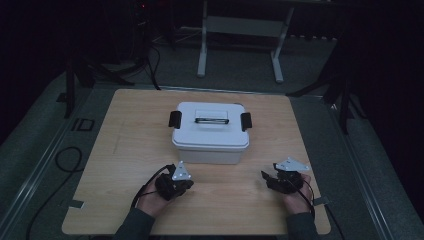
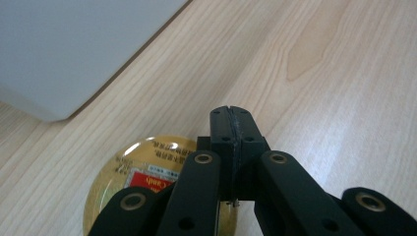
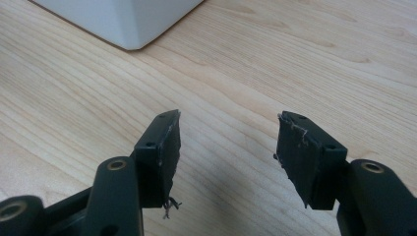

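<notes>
White lidded storage box (image 1: 210, 132) sits mid-table, black latches at both ends, handle flat on the lid. Both hands rest on the wooden table (image 1: 125, 150) in front of it, one at each front corner.

Left gripper (image 2: 231, 123): jaws pressed fully together, nothing between the pads. Under and just beside it lies a round gold tin (image 2: 142, 172) with a red label, flat on the table, close to the box's near corner. The tin looks like the item in play, and it is not gripped.

Right gripper (image 3: 227, 147): jaws spread wide, empty, bare wood between them, box corner well ahead.

Risks from here:
- Closed jaws can't take the tin. If the left hand pushes down as is, the tips probably slide off the lid or shove the tin into the box wall.
- The tin is low and flat. A grab from above likely skids on the rim, so the jaws need to open wide and come in low from the side.
- The box lid is on and latched. Nothing goes in until both clips are released, and working only one latch could tilt or drag the box.
- The right hand is parked far from the tin, so it can't steady it.
</notes>
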A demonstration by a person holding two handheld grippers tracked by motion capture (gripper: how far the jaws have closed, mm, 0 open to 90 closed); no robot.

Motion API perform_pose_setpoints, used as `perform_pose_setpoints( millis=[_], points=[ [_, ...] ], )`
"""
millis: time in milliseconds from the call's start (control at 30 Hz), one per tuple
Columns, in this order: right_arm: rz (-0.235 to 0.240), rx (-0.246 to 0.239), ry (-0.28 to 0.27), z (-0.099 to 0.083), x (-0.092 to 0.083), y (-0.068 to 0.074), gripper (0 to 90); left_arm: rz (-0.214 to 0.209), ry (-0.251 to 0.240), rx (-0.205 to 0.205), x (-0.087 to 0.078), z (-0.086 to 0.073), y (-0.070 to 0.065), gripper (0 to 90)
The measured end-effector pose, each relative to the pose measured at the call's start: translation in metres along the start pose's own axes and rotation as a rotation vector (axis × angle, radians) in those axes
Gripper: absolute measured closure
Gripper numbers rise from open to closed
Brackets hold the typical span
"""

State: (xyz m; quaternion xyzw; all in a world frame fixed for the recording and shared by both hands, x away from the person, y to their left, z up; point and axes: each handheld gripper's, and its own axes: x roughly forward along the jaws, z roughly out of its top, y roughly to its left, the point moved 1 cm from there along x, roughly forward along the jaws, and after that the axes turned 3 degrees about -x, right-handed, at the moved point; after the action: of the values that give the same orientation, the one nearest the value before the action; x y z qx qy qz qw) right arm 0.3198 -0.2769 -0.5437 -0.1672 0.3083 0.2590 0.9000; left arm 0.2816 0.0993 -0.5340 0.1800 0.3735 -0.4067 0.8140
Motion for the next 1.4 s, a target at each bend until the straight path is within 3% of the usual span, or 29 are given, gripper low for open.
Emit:
perform_pose_setpoints(
  millis=[167,600,700,800,967,1400],
  points=[
    [0.003,0.001,-0.005,0.0,-0.001,0.001,41.4,0.003,0.01,0.002,-0.008,-0.005,0.001,89.8],
    [0.009,-0.004,-0.003,0.0,-0.001,0.002,41.4,0.055,0.008,-0.054,-0.02,-0.017,0.016,89.8],
    [0.01,-0.004,-0.004,0.0,-0.001,0.002,41.4,0.061,0.001,-0.071,-0.02,-0.016,0.022,89.8],
    [0.01,-0.006,-0.003,0.0,-0.001,0.002,41.4,0.068,-0.016,-0.063,-0.018,-0.009,0.026,89.7],
    [0.01,-0.007,-0.003,0.0,-0.001,0.002,41.3,0.08,0.019,-0.039,-0.008,0.001,0.031,89.7],
    [0.01,-0.003,-0.006,-0.001,-0.002,0.001,41.3,0.092,0.011,-0.082,-0.017,-0.014,0.04,89.8]
  ],
)
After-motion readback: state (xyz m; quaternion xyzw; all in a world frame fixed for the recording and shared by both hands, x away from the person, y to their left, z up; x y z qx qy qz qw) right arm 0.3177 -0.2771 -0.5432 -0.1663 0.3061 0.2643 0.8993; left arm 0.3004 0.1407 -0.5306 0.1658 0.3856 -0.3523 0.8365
